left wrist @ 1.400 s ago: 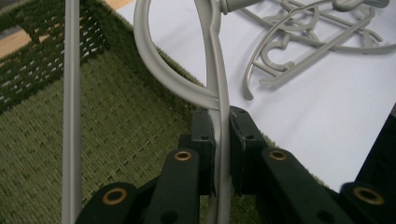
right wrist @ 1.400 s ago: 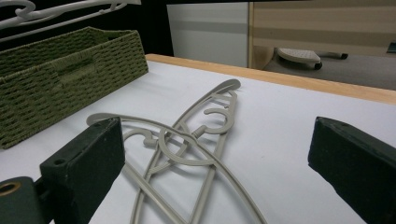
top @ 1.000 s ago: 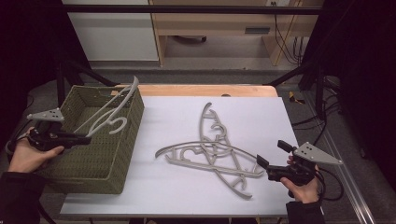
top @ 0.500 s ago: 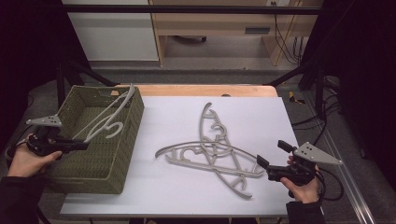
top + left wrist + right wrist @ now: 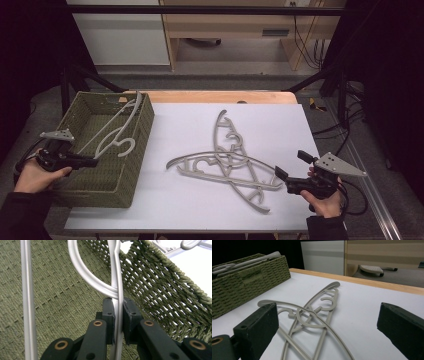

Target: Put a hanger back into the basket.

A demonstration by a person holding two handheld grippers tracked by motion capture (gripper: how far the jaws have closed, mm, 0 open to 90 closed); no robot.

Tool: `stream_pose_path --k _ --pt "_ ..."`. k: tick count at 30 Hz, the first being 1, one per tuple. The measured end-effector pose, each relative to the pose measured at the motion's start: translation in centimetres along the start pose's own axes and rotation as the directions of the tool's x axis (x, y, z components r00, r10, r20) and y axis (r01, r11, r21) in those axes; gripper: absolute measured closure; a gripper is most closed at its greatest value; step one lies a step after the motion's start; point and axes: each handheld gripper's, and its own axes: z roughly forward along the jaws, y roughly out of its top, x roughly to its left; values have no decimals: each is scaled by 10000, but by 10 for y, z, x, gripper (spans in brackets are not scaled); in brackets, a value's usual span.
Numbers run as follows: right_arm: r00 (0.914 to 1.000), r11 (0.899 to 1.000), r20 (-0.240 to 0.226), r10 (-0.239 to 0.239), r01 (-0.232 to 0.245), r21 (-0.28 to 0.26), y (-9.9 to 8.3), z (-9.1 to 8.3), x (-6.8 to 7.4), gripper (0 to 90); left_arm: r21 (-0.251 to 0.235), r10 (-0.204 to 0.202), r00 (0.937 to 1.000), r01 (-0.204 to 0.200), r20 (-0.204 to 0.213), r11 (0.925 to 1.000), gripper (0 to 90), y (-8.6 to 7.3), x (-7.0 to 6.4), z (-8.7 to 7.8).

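My left gripper [image 5: 92, 162] is clamped on the grey hanger [image 5: 117, 131], which leans inside the woven basket [image 5: 131, 170] at the table's left. To seat it well, I should lower it flat before releasing. My right gripper [image 5: 278, 174] is spread wide, just right of the hanger pile [image 5: 225, 162].

No legible text, label, brand, number or sign appears on the woven olive-green basket [image 5: 131, 165], the pale grey plastic hangers [image 5: 230, 165], the white worktop [image 5: 200, 210] or the black tongs [image 5: 117, 322].
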Motion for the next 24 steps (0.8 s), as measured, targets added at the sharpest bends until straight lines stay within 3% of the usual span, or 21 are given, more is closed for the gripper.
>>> stream_pose_path --k 5,13,15,18,20,21,22,24 --pt "10000 10000 -8 29 -29 -9 0 0 0 39 351 -17 9998 24 -180 9994 810 -2 3 6" --pt "10000 10000 -43 -19 19 45 0 1 0 39 343 -95 9994 107 -341 9994 812 1 4 15" --pt "10000 10000 -45 -23 23 23 0 1 1 40 411 -321 9963 355 -796 9985 811 2 3 18" --pt "10000 10000 -43 -61 61 6 0 1 1 40 701 -343 9951 409 -925 9967 807 3 4 19" --pt "10000 10000 -55 -70 70 9 0 0 1 40 728 -562 9930 640 -1042 9953 800 4 4 20" --pt "10000 10000 -44 -55 55 -9 0 0 1 40 1146 -555 9881 723 -1437 9908 786 3 4 22" --pt "10000 10000 -56 -50 50 -6 0 1 1 40 1146 -555 9881 723 -1437 9908 780 3 4 22" --pt "10000 10000 -48 -51 51 11 0 1 1 40 1458 -559 9820 829 -1805 9858 773 2 4 26"
